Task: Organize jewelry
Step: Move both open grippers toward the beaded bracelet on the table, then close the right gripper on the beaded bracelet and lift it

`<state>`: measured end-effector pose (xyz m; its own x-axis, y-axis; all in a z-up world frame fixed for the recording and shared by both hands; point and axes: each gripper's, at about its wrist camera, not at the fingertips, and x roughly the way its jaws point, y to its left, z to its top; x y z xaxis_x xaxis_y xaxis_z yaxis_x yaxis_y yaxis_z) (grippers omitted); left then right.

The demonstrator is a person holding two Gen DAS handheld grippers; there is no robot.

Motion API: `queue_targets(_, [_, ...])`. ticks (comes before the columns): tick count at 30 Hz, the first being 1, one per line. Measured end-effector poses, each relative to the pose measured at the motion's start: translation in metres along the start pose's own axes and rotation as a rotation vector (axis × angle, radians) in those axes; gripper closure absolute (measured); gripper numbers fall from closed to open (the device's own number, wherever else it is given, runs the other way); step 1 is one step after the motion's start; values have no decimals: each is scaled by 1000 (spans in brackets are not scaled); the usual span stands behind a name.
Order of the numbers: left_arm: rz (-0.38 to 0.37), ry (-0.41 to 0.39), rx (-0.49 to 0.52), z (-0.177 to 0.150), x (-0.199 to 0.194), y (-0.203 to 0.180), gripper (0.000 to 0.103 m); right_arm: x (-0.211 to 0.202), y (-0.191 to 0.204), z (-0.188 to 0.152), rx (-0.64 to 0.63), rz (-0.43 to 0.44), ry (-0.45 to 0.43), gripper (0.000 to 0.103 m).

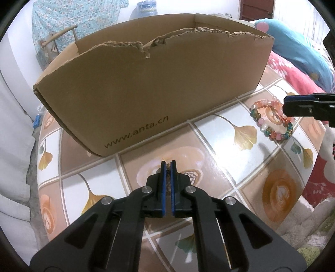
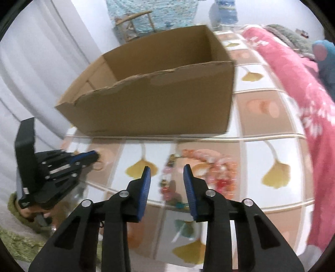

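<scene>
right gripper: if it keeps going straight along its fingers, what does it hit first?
Most likely the bead bracelet lying on the tiled table. The right gripper points down at it with its jaws apart, and the beads show in the gap. The picture is blurred, so depth is uncertain. The cardboard box stands farther back.

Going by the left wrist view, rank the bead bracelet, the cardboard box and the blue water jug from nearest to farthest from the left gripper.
From the left gripper:
1. Cardboard box, directly ahead on the table.
2. Bead bracelet, ahead to the right, beside the box's right end.
3. Blue water jug, beyond the box, at the far wall.
</scene>
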<state>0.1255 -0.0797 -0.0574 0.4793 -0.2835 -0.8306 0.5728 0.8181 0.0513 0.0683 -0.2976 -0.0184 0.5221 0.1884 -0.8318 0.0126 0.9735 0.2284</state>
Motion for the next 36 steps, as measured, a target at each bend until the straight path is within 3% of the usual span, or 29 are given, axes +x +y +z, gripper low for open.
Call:
queue_targets(7, [1, -5, 7, 0, 2, 0, 100, 13, -12, -1, 7, -121, 44, 81])
queue_targets(18, [3, -8, 7, 0, 2, -1, 100, 34, -11, -4, -9, -170, 96, 92])
queue_targets(24, [7, -21, 2, -1, 2, -1, 101, 27, -18, -5, 38, -125, 66, 94])
queue_targets(36, [-56, -129, -11, 12, -42, 4, 103, -48, -47, 18, 183, -30, -120, 94])
